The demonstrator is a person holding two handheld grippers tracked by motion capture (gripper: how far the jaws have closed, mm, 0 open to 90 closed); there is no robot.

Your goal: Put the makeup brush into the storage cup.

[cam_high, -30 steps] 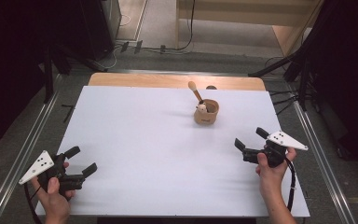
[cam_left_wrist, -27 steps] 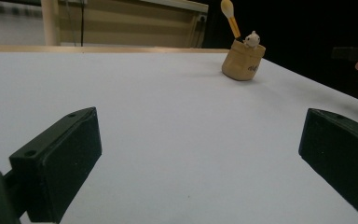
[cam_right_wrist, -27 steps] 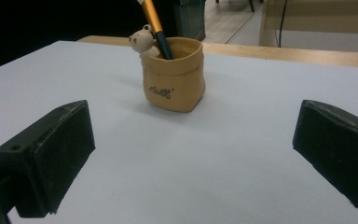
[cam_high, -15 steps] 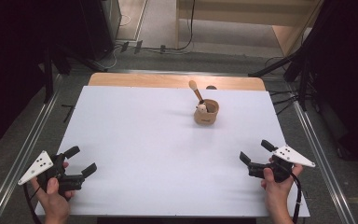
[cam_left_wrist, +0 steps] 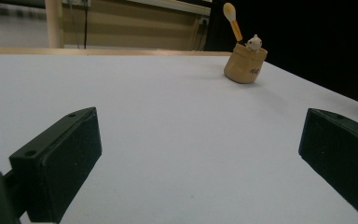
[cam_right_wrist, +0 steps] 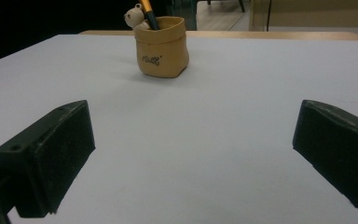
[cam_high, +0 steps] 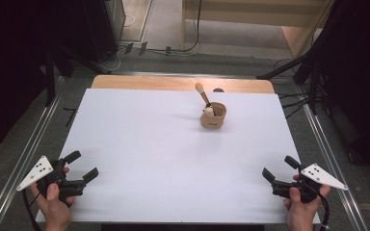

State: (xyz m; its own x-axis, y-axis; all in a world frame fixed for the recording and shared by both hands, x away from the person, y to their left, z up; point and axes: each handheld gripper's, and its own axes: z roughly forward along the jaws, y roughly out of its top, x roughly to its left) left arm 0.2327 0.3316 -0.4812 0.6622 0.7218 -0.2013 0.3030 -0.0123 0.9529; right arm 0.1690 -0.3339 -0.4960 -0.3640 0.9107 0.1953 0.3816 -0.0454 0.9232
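Tan, sack-shaped pot (cam_high: 213, 116) sits on the white desk (cam_high: 149, 144), far half, right of centre. A wooden-handled stick (cam_high: 203, 94) with a pale rounded tip leans out of it, tilted up and to the left in the high view. Small white bear figure (cam_high: 208, 111) sits at the pot's rim, touching the stick's base. Dark lettering on the pot wall, too small to read.

Left hand-held gripper (cam_high: 81, 165) is at the near-left corner of the desk, jaws wide apart, nothing between them. Right hand-held gripper (cam_high: 277, 169) is at the near-right corner, jaws also wide, empty. Both are well apart from the pot and low over the desk.

Both point roughly toward the pot: it shows upper right in the left gripper view (cam_left_wrist: 245, 64) and upper centre-left in the right gripper view (cam_right_wrist: 162, 45). Right one has the closer, more direct line.

My read: this is a parked or ready pose. Jaws kept wide so either can go straight into a grasp. The stick's lean leaves its upper end free of the pot, likely the easiest pinch point. Pot looks light; may tip if the stick is pulled sideways.
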